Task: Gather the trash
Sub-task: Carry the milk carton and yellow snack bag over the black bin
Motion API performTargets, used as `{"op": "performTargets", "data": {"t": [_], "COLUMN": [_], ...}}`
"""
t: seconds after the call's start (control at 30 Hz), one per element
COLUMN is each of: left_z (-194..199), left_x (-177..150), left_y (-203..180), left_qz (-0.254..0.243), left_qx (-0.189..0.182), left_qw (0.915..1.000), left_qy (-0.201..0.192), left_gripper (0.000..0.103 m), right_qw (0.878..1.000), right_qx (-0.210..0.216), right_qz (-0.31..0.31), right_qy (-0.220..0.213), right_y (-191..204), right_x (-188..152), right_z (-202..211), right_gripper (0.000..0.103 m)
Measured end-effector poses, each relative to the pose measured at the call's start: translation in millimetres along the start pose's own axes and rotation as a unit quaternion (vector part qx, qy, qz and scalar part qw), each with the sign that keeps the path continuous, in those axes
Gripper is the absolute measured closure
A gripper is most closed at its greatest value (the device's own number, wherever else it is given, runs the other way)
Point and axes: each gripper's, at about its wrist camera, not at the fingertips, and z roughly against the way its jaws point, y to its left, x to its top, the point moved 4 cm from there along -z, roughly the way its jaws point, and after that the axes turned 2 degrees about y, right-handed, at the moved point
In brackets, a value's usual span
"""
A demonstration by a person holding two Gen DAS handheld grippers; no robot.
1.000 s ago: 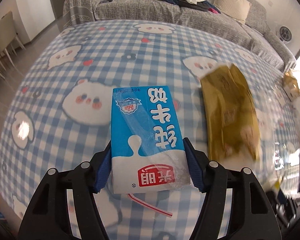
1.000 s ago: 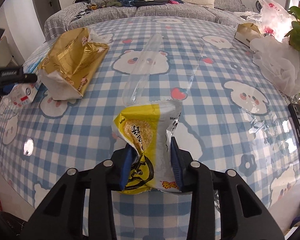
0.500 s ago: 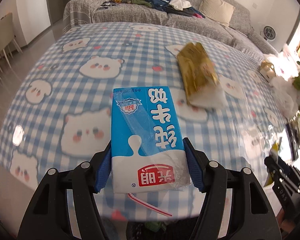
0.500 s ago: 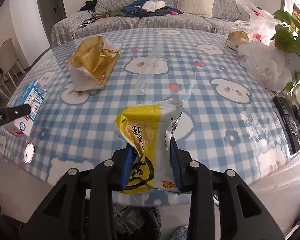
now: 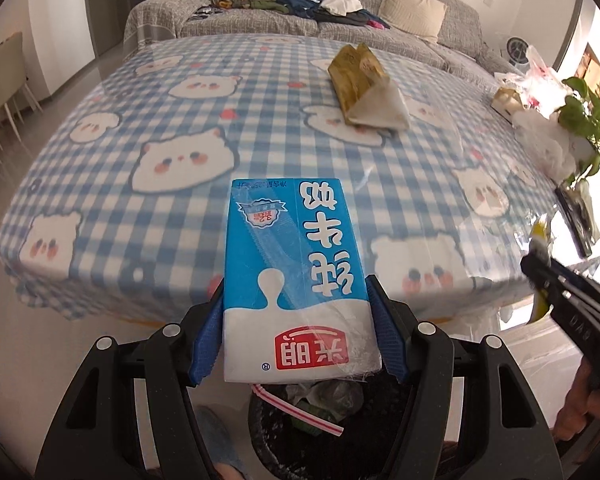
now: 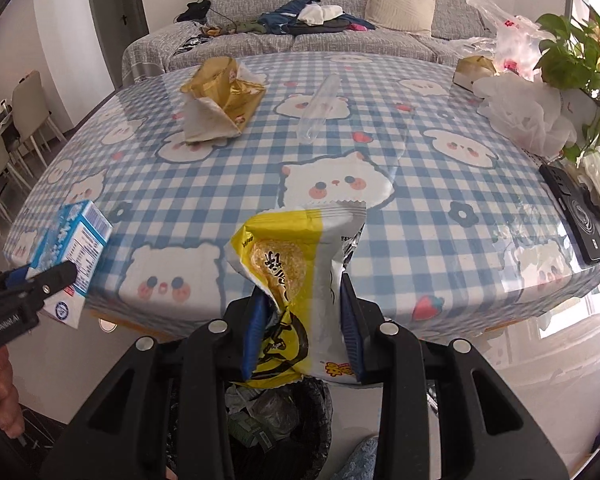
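Note:
My left gripper (image 5: 296, 332) is shut on a blue and white milk carton (image 5: 296, 276) with a striped straw (image 5: 296, 406) hanging from it, held off the table's near edge above a black trash bin (image 5: 324, 432). My right gripper (image 6: 304, 336) is shut on a yellow and white snack wrapper (image 6: 296, 280), also above the bin (image 6: 276, 424), which holds crumpled trash. A gold snack bag (image 6: 220, 100) and a clear plastic tube wrapper (image 6: 318, 108) lie on the table. The carton also shows at the left of the right wrist view (image 6: 70, 256).
The table (image 5: 260, 92) has a blue checked bear cloth. At its right side are white plastic bags (image 6: 520, 112), a potted plant (image 6: 576, 60), a small gold box (image 6: 474, 72) and a black device (image 6: 576, 212). A grey sofa (image 6: 320, 28) stands behind; chairs (image 6: 28, 116) at left.
Both grippers have pulled back from over the table to beyond its near edge, each still holding its item. The trash bin has come into view beneath them.

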Motion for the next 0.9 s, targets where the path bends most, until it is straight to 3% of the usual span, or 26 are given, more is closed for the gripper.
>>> {"op": "performTargets", "data": {"t": [0.3, 0.6, 0.9], "left_z": [16.0, 4.2, -54.3], "left_x": [-41.9, -98.0, -143.0], "left_y": [-0.8, -7.0, -12.2], "left_qz": [0.006, 0.005, -0.005], "left_qx": [-0.016, -0.032, -0.006], "left_qw": [0.9998, 0.9995, 0.999], "left_qy": [-0.008, 0.004, 0.045], "left_gripper": [0.04, 0.04, 0.04], "right_qw": [1.0, 1.0, 0.999], "right_qx": [0.016, 0.026, 0.019], "right_qz": [-0.001, 0.014, 0.026], "right_qy": [-0.025, 0.001, 0.032], "right_y": [14.3, 31.5, 32.7], "right_x": [-21.9, -87.8, -125.1], "right_z": [34.9, 17.8, -25.1], "right_gripper": [0.071, 0.071, 0.071]}}
